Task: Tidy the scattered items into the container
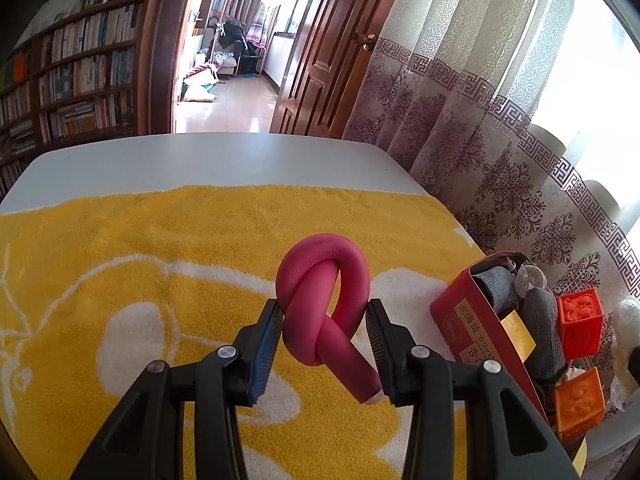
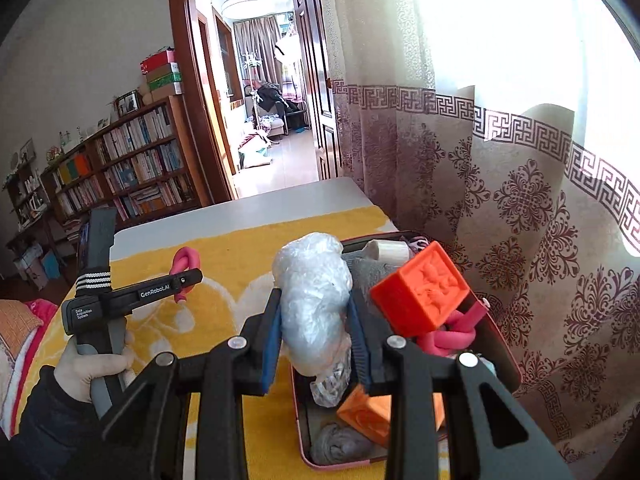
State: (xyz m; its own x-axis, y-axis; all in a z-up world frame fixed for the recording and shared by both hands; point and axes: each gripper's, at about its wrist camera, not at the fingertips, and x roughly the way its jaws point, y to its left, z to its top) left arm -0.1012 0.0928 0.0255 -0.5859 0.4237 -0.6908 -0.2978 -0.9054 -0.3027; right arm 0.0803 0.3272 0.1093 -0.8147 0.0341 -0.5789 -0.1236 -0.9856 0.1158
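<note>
both pairs of jaws are clamped on something. left gripper [image 1: 326,344] squeezes a knotted magenta foam tube [image 1: 324,300] between its ribbed pads, the loop of the knot standing up above the fingertips and one loose end of the tube pointing down toward the camera. the tube is lifted clear of a yellow towel [image 1: 160,248] with a white pattern, which covers most of a pale grey table [image 1: 200,156].

right gripper [image 2: 314,322] grips a crumpled bundle of clear plastic film [image 2: 314,296], upright between its blue-edged pads, hanging over the open container [image 2: 298,412], a shallow red box with a pink rim sitting at the right edge of the towel beside a patterned curtain [image 2: 520,208].

inside the box, from the right wrist view: a red-orange embossed cube [image 2: 420,290] perched high and tilted, a second lighter orange cube [image 2: 372,412] lower down near the gripper, a coil of pink foam tube [image 2: 448,338] under the upper cube, grey knitted fabric [image 2: 340,442] at the near end, and a small white roll [image 2: 386,250] at the far end.

in the same view a gloved hand [image 2: 96,364] with a dark sleeve holds the handle of the left gripper at the left of the picture, the magenta knot showing at its tip, well apart from the box.

from the left wrist view the red box [image 1: 464,312] lies to the right of the held knot, its side printed with gold characters, with grey fabric and both orange cubes visible in it.

beyond the table stand a bookcase [image 1: 80,80] full of books and an open wooden door [image 1: 320,60].
</note>
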